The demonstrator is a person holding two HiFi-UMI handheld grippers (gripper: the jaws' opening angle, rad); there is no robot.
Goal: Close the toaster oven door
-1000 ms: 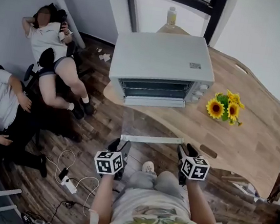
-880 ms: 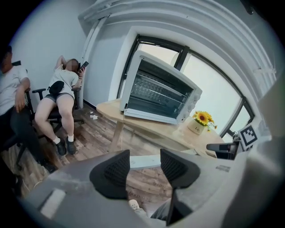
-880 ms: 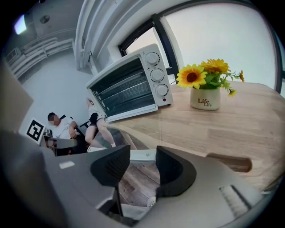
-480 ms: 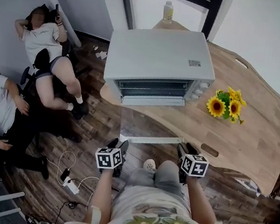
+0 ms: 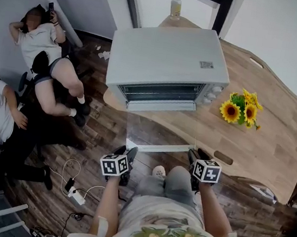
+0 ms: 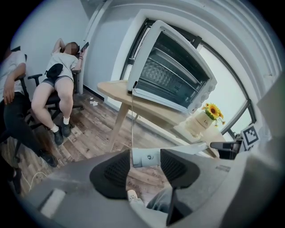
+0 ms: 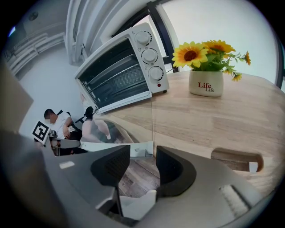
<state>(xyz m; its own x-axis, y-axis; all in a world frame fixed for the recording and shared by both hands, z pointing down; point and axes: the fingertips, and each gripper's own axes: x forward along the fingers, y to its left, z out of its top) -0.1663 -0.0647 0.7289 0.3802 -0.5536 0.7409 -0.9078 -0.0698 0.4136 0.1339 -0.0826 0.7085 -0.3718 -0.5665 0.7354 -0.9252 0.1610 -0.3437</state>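
The white toaster oven (image 5: 168, 58) stands on the wooden table (image 5: 265, 142) with its glass door folded down flat toward me. The door's pale handle bar (image 5: 160, 147) hangs out past the table edge. My left gripper (image 5: 126, 151) is just below the bar's left end. In the left gripper view that handle end (image 6: 144, 157) shows in the gap of the left gripper (image 6: 144, 167), whose pads stand apart. My right gripper (image 5: 198, 154) sits at the bar's right end. The right gripper (image 7: 142, 164) is open, with the handle (image 7: 138, 149) just beyond its pads.
A pot of sunflowers (image 5: 241, 112) stands on the table right of the oven. A bottle (image 5: 176, 7) sits on the sill behind. Two people (image 5: 42, 56) lounge on chairs at the left. A power strip with cables (image 5: 74, 195) lies on the wooden floor.
Both grippers have crept a little forward toward the door handle. The head view has shifted slightly; the door stays down.
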